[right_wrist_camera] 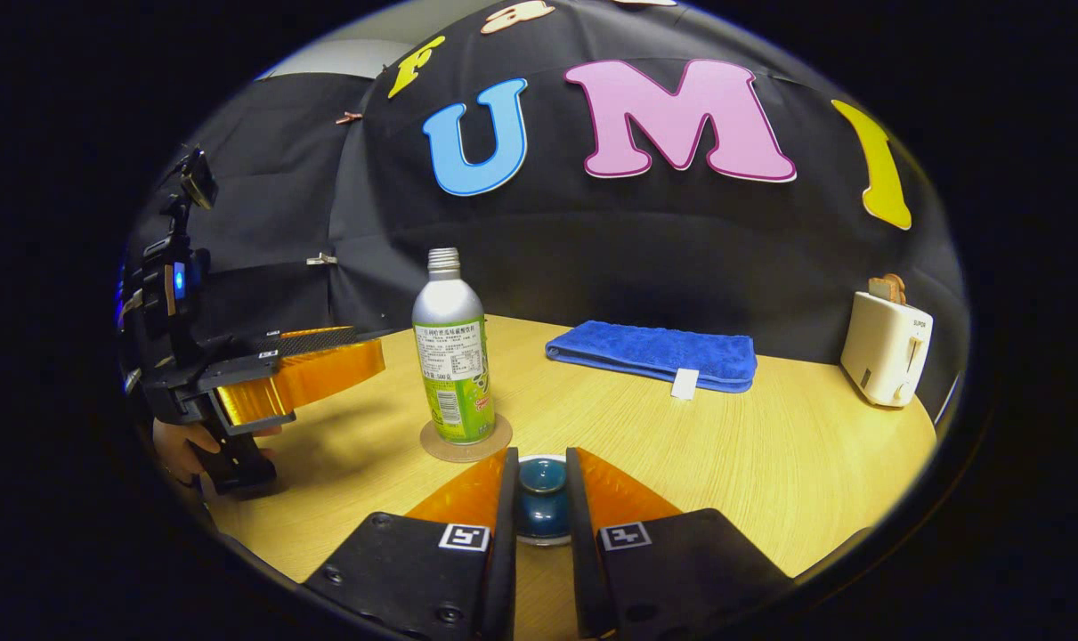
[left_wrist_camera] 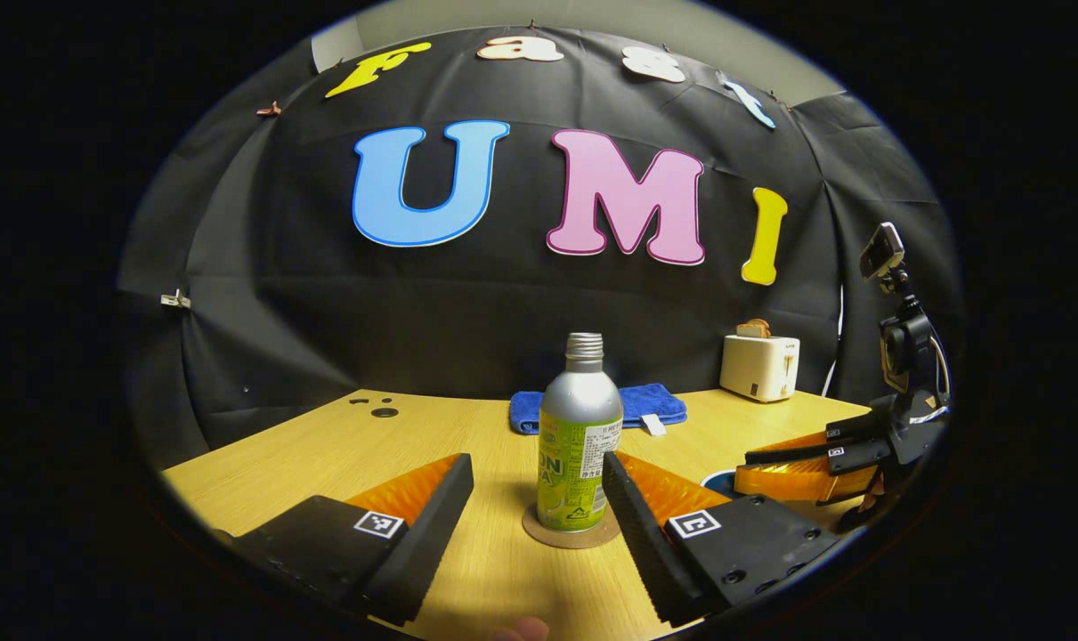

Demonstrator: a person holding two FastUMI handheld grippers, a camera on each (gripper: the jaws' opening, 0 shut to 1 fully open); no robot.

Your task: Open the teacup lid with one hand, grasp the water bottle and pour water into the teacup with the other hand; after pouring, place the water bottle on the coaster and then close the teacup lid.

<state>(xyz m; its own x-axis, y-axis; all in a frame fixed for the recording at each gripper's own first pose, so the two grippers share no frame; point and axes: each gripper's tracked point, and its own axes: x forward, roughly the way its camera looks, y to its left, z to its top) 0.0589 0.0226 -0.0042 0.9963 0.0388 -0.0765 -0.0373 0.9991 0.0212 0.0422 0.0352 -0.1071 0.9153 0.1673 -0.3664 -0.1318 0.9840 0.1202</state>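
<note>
Two risks stand out at this moment, one for each hand. The tall silver metal water bottle with a green label (left_wrist_camera: 579,436) stands upright on the round brown cork coaster (left_wrist_camera: 571,532), about midway across the light wooden table (left_wrist_camera: 343,454), and its cap seems to be off. The left gripper (left_wrist_camera: 539,499) has its fingers wide apart on both sides of the bottle, and one pad (left_wrist_camera: 623,507) looks very close to the label; if the hand goes sideways or closes off centre, the open bottle can tip and spill. In the right gripper view the right gripper (right_wrist_camera: 539,499) has its fingers nearly together around the knob of the dark blue glazed teacup lid (right_wrist_camera: 541,488), near the table's front edge, but I cannot tell if both pads really press on it. A lift with a weak hold can drop the lid on the cup or drag the cup. The folded blue towel (right_wrist_camera: 654,353) and the white toaster (right_wrist_camera: 886,349) stay near the far edge, well apart.
</note>
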